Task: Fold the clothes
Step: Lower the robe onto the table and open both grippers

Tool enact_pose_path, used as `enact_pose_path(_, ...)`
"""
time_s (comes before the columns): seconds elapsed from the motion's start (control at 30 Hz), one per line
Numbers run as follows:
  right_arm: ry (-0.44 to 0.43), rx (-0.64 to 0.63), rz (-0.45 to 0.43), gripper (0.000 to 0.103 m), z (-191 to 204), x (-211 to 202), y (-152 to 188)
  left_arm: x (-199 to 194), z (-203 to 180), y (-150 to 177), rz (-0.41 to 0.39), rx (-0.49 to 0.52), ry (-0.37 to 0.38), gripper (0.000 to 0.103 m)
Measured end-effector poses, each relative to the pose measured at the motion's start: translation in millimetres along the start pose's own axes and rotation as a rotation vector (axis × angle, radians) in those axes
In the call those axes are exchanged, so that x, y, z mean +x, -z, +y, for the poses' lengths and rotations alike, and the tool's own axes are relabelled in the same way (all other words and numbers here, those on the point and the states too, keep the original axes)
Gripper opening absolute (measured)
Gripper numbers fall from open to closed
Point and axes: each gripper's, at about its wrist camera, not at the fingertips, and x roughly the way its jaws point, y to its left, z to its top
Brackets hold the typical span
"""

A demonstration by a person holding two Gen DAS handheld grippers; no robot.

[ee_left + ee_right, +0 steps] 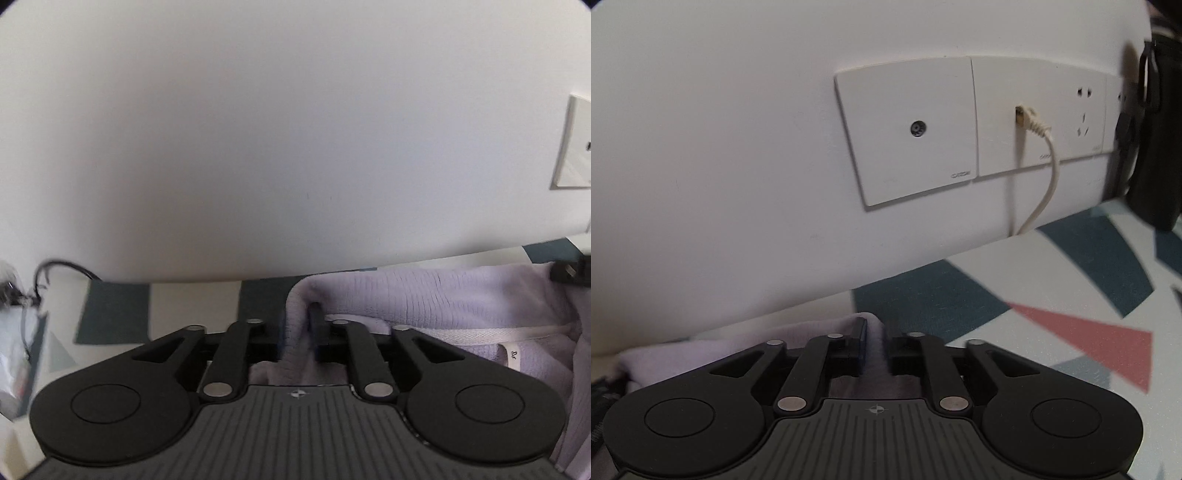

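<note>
A lilac ribbed garment (424,295) lies on a patterned cloth surface (114,314) close to a white wall. Its neck tape and a small white label (511,356) show at the right. In the left wrist view a raised fold of the garment stands between the fingers of my left gripper (301,325), whose jaws stand a little apart; the cloth hides one finger. In the right wrist view another edge of the garment (665,354) runs up between the fingers of my right gripper (876,339), which also stand slightly apart around the fold.
The white wall rises just beyond both grippers. It carries socket plates (908,129) with a white cable (1049,177) plugged in. A black bag (1156,129) hangs at the far right. A black wire (62,266) and a plastic bag (14,332) lie at the left.
</note>
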Motion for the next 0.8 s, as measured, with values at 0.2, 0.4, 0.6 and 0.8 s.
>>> enact_pose_path(0.2,-0.201,0.135,-0.081,0.046,-15.3,-70.0,-12.1,-77.6,28.7,8.4,-0.071,0.006,0.199,0.069)
enact_pose_path(0.4,-0.250,0.098,-0.081,0.045,-24.6,-154.3,23.3,-164.6,42.4,64.6,-0.095,0.086,0.288,0.069)
enact_pose_path(0.6,-0.255,0.086,-0.039,0.041,-61.2,-244.1,108.5,-236.9,34.7,172.2,-0.062,0.336,0.413,0.069)
enact_pose_path(0.8,-0.106,-0.020,0.038,0.057,-65.4,-308.8,208.2,-234.7,31.0,231.8,-0.014,0.384,0.332,0.069)
